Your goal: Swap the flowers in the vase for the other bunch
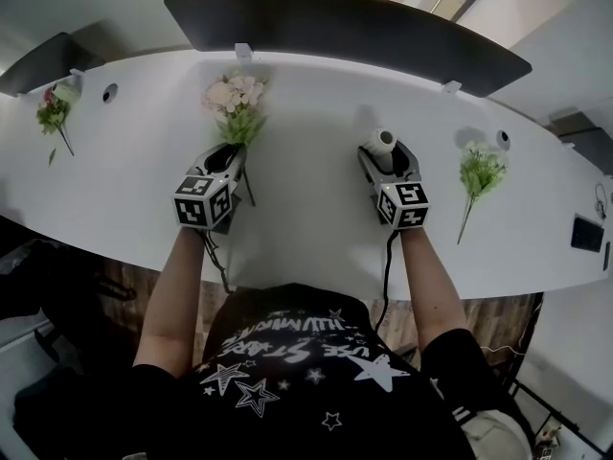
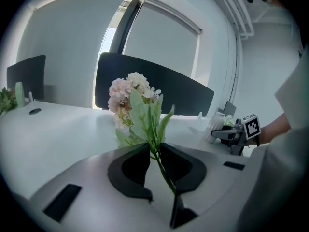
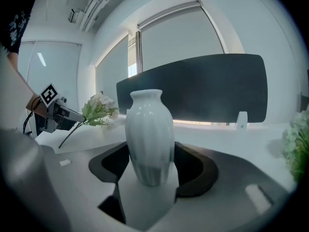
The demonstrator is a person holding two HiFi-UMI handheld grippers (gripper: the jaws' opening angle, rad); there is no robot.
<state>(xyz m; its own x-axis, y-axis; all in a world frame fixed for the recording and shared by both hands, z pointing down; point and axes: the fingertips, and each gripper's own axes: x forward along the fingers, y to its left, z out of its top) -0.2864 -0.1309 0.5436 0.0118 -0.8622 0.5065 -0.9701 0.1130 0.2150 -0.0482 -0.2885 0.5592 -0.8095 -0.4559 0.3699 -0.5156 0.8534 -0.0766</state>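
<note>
A pink and white flower bunch [image 1: 233,94] [image 2: 133,93] lies low over the white table [image 1: 306,209], blooms pointing away from me. My left gripper [image 1: 228,153] [image 2: 154,149] is shut on its green stem, which runs down between the narrow jaws. The white ribbed vase [image 1: 382,143] [image 3: 149,129] stands upright and holds no flowers. My right gripper [image 1: 386,156] [image 3: 150,149] is shut on the vase's lower body, a jaw pressed on each side. A green and white bunch [image 1: 479,169] [image 3: 297,144] lies on the table to the right of the vase.
A third small bunch [image 1: 53,111] lies at the table's far left. Dark divider panels [image 1: 345,27] stand along the back edge. Two round cable holes [image 1: 109,92] sit in the tabletop. The table's front edge runs just under my forearms.
</note>
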